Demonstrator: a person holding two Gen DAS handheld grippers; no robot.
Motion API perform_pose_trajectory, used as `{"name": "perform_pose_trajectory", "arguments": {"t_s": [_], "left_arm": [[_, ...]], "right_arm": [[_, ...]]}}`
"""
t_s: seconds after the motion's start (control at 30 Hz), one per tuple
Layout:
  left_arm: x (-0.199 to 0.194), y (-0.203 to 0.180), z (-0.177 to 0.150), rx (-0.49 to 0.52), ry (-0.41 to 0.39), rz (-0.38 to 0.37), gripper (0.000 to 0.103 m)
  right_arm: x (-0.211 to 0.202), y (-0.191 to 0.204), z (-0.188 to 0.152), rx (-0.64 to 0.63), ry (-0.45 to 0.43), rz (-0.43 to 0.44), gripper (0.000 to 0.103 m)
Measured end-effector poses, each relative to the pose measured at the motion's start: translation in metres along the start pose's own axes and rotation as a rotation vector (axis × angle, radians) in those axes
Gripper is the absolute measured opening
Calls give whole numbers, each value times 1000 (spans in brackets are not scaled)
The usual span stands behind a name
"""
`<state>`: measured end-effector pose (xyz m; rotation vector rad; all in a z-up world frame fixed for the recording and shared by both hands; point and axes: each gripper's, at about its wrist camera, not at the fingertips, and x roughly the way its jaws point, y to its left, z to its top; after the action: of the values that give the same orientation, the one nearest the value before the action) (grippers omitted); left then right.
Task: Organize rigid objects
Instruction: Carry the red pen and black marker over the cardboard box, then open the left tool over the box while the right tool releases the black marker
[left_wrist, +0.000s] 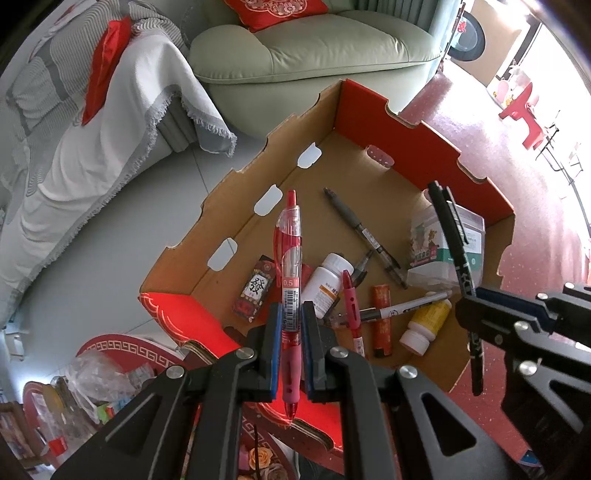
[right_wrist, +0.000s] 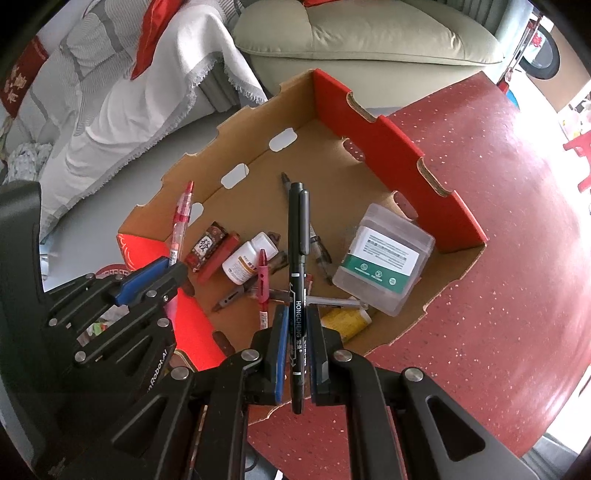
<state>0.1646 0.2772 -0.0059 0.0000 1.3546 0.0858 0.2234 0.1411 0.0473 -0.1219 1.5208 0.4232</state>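
My left gripper (left_wrist: 291, 314) is shut on a red gel pen (left_wrist: 291, 254), held lengthwise above the open cardboard box (left_wrist: 236, 229). My right gripper (right_wrist: 297, 319) is shut on a black marker pen (right_wrist: 297, 243), also over the box (right_wrist: 373, 140). Each gripper shows in the other's view: the right gripper (left_wrist: 469, 302) at the right with the black marker (left_wrist: 448, 229), the left gripper (right_wrist: 177, 269) at the left with the red pen (right_wrist: 183, 214). Inside the box lie several pens, a white pill bottle (left_wrist: 327, 280), a yellow bottle (left_wrist: 428, 325), a mahjong-print packet (left_wrist: 255, 291) and a clear plastic case (right_wrist: 384, 258).
The box rests on a red speckled tabletop (right_wrist: 498, 221), its far corner past the table's edge. Beyond it stand a green sofa (left_wrist: 314, 48) and a seat under a white throw (left_wrist: 110, 140). Bags and clutter (left_wrist: 88, 384) lie low at the left.
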Motion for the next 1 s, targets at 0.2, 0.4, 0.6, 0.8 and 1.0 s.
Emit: {"name": "perform_pose_trajectory", "arguments": {"t_s": [0.2,0.4,0.6,0.8,1.0], "left_arm": [[5,1,1,4,10,1,10],[19,-1,0,9,52,-19,17],[14,2,1,4,26,8,83],[4,14,3,-12,12,34,100],[-36,13,4,0,-134,16,102]], "right_arm": [[5,3,4,-7,10,-2,10],[14,1,9,2,27,-22,10],[20,-8,9,20,52,-39,17],[-7,-33,3,73,-11,-62,93],[-37,-46,-21,91,-58,-36,103]]}}
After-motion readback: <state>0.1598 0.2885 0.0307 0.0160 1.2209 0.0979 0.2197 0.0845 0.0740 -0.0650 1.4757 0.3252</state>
